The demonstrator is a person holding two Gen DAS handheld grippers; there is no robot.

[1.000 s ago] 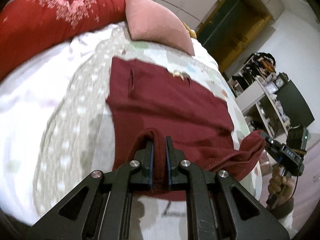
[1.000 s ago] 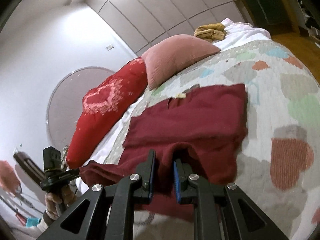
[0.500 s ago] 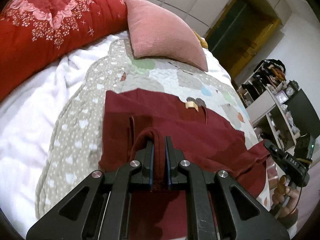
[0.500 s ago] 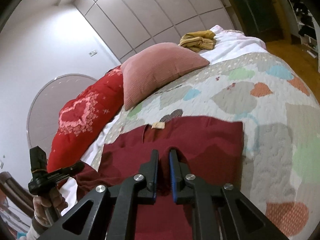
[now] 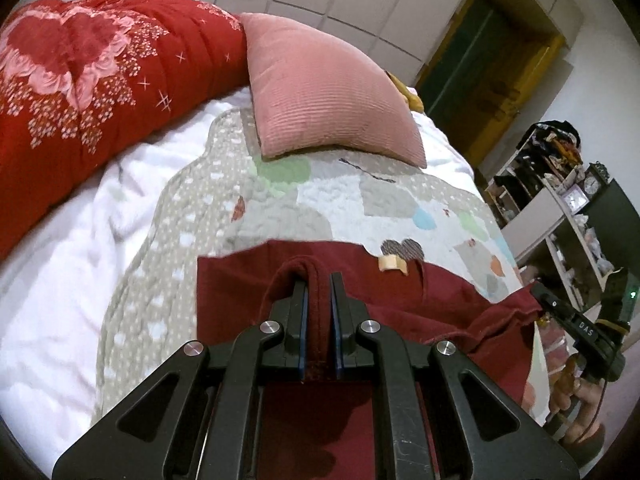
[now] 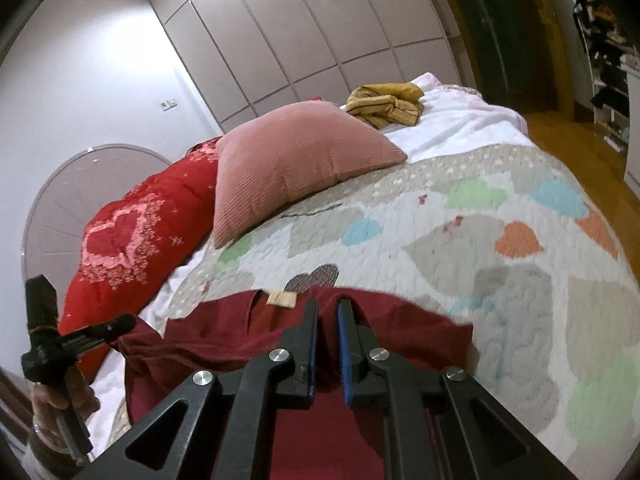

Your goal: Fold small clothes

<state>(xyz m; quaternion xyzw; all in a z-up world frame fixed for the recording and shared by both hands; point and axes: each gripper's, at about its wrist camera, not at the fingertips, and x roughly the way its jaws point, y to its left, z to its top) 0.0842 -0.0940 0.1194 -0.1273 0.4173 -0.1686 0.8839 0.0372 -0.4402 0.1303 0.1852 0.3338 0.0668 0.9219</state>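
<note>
Bed (image 6: 500,248) with heart-patch quilt over white sheet (image 5: 60,280). Pink cushion (image 6: 292,168) beside red quilt (image 5: 88,80). Yellow cloth (image 6: 384,104) near far edge. Pale panelled wardrobe (image 6: 304,40), white wall (image 6: 92,80), wood floor (image 6: 580,140), cluttered shelves (image 5: 560,200) right.

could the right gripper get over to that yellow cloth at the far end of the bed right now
Probably not yet. The right gripper is shut on the maroon garment, so it must let go first. The yellow cloth lies far off, past the pink pillow.
</note>
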